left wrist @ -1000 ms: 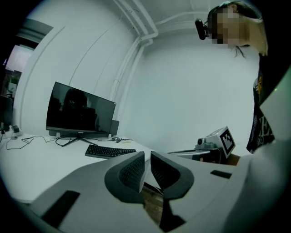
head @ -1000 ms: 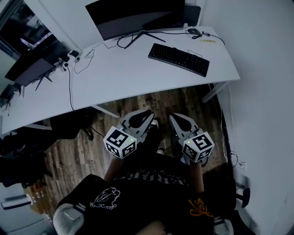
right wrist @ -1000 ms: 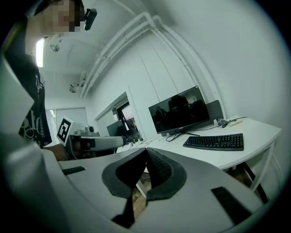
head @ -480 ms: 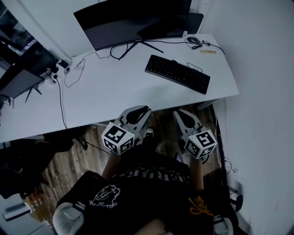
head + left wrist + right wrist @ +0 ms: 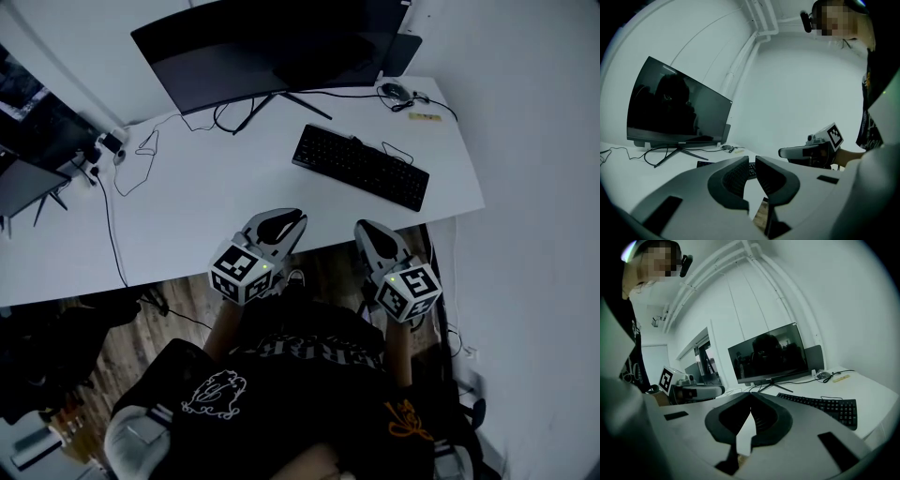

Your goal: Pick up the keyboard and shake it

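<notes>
A black keyboard (image 5: pixel 361 166) lies at an angle on the white desk (image 5: pixel 216 206), right of centre; it also shows in the right gripper view as the keyboard (image 5: pixel 820 406). My left gripper (image 5: pixel 292 217) hovers at the desk's near edge, shut and empty, well short of the keyboard. My right gripper (image 5: pixel 364 229) hangs beside it just off the desk edge, also shut with nothing between its fingers. In the left gripper view my left gripper (image 5: pixel 751 161) points over the desk, with a strip of keyboard (image 5: pixel 705 164) visible behind its jaws.
A large dark monitor (image 5: pixel 272 42) stands at the back of the desk on a splayed foot. A mouse (image 5: pixel 394 91) and cables lie at the back right corner. More cables and a power strip (image 5: pixel 111 142) sit at the left. Wooden floor lies below.
The view has moved forward toward the desk. Both grippers now sit at its near edge, closer to the keyboard. Their jaws stay as they were.
</notes>
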